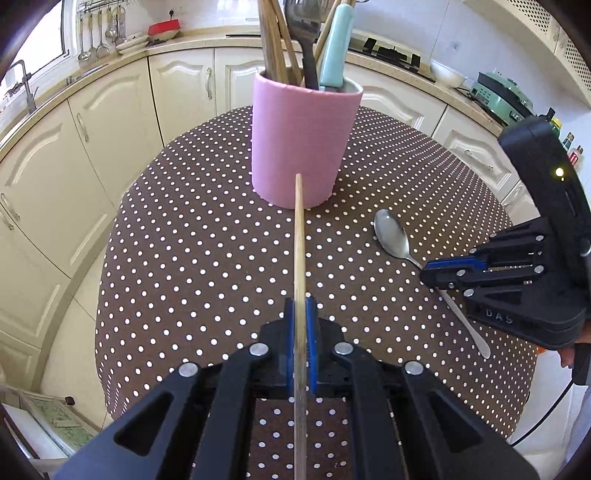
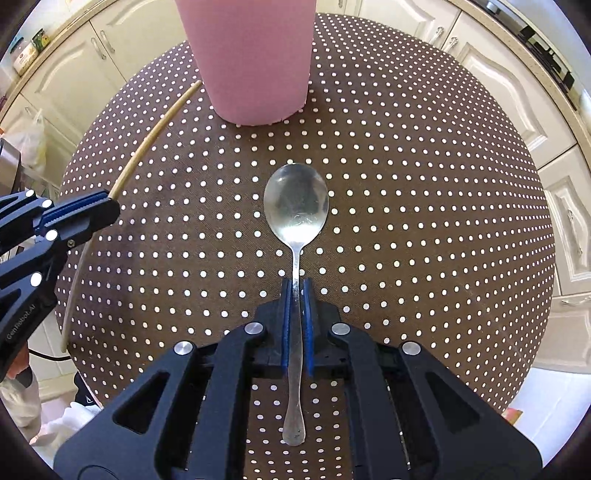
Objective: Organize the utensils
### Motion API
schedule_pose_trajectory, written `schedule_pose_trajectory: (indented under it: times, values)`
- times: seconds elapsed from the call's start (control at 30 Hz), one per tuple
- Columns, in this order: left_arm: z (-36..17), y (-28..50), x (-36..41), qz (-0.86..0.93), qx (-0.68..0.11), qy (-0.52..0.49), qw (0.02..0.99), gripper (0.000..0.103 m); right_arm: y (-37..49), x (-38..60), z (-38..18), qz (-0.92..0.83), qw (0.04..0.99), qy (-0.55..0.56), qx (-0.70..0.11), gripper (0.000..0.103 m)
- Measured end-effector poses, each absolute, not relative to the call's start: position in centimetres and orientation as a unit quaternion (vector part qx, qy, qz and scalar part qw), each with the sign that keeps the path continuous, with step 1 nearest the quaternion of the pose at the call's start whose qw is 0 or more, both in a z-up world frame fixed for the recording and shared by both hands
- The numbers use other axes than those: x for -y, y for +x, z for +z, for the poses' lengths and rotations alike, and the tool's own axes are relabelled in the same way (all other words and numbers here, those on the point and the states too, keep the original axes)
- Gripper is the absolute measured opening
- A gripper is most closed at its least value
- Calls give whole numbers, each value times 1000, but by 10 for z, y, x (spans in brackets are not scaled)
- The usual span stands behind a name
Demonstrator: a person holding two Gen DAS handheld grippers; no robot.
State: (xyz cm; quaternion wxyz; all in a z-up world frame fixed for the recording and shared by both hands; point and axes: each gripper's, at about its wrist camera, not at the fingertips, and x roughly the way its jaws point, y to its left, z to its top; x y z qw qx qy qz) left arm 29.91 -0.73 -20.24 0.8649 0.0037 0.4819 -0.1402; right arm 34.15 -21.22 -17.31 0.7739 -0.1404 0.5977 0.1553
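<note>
Left gripper (image 1: 301,306): blue ribbed pads closed on a slim wooden chopstick (image 1: 298,229), tip toward the pink cylindrical holder (image 1: 299,147). Right gripper (image 2: 295,288): jaws pinched on the thin handle of a shiny steel spoon (image 2: 296,199), bowl up. Holder stands on the brown polka-dot tablecloth (image 1: 184,258), crowded with wooden utensils, a black spatula (image 1: 304,33) and a teal handle (image 1: 336,48).
</note>
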Motion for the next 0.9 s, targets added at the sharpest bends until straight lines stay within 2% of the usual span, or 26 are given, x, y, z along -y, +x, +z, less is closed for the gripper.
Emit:
schedule_pose_trajectory:
  times: [0.27, 0.63, 0.9]
  values:
    - [-203, 301, 9, -144, -484, -3, 863, 6, 345, 209, -185, 176, 777, -124, -592, 6]
    - [-168, 279, 3, -174, -403, -39, 898, 6, 309, 268, -151, 216, 825, -37, -521, 4]
    - [-170, 281, 11, -171, -414, -30, 893, 6, 319, 255, -152, 189, 818, -77, -538, 6]
